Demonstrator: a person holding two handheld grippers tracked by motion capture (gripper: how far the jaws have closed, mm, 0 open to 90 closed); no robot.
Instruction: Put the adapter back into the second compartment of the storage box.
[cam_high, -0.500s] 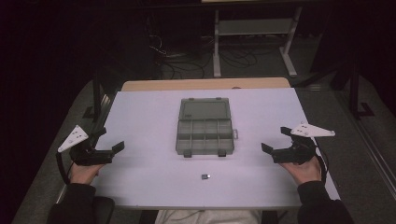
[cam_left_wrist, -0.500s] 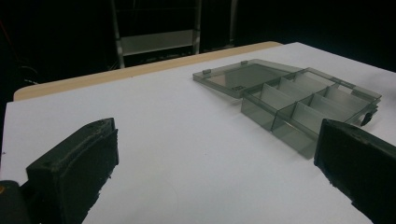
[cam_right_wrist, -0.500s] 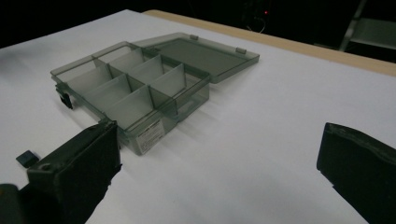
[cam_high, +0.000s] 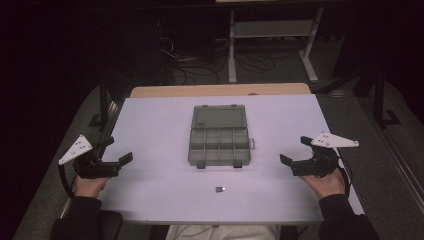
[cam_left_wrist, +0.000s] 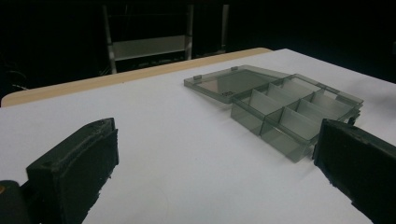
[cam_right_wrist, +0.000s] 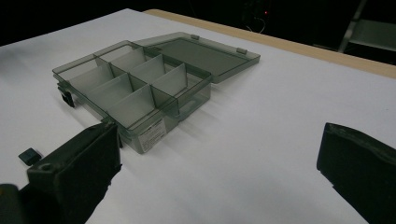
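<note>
Black and small, the squarish block (cam_high: 220, 189) lies on the white table top (cam_high: 150, 125) just on the person's side of the smoky grey transparent plastic compartment box (cam_high: 219, 145); what it is cannot be made out, and in the right gripper view it sits half tucked behind a jaw. The left gripper (cam_high: 119, 151) rests well to the left of the box, jaws spread wide with nothing between them. The right gripper (cam_high: 296, 150) rests well to the right of it, jaws equally wide and empty. The box stands open, its compartments bare, its flat lid (cam_high: 218, 117) folded back on the far side. Beyond it, the room is too dark to read.
</note>
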